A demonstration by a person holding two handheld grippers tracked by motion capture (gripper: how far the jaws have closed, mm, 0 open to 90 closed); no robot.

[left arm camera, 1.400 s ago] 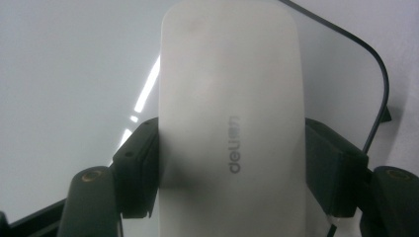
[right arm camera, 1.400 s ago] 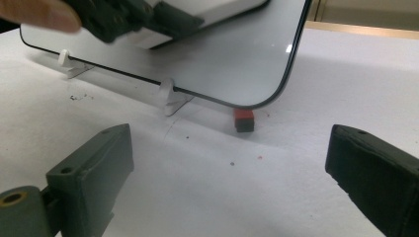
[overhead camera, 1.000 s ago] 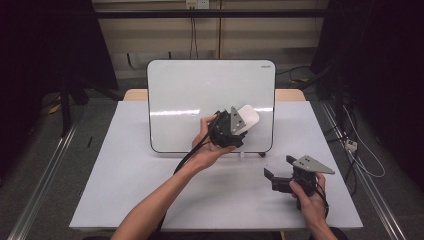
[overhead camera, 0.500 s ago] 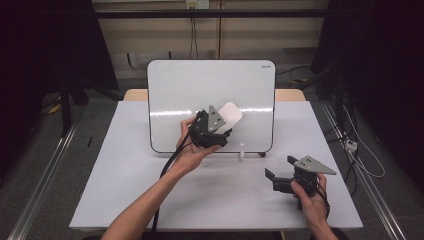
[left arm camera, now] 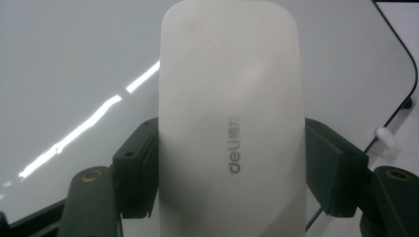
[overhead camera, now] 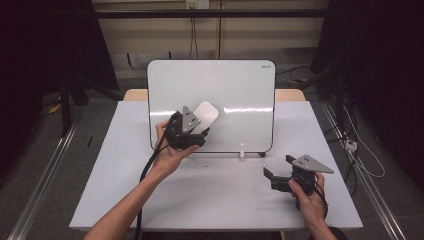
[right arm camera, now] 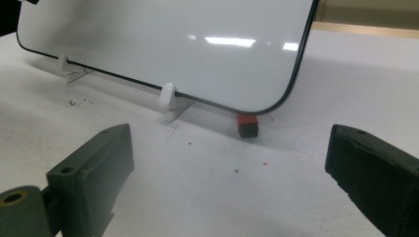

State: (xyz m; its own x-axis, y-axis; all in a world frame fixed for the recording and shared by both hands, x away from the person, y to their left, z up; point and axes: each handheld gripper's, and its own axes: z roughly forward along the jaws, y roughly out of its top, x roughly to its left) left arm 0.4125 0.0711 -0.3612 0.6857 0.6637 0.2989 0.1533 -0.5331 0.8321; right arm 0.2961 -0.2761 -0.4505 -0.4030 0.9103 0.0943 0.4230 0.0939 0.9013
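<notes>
Clamping a white eraser (left arm camera: 231,123) by its sides, the left gripper (overhead camera: 186,131) presses it flat against the whiteboard (overhead camera: 240,100), likely to wipe. The right gripper (overhead camera: 292,175) idles low over the near-right counter (overhead camera: 220,200), jaws released, nothing between them.

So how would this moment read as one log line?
left gripper: shut on eraser, at whiteboard | right gripper: open, low over table
</notes>
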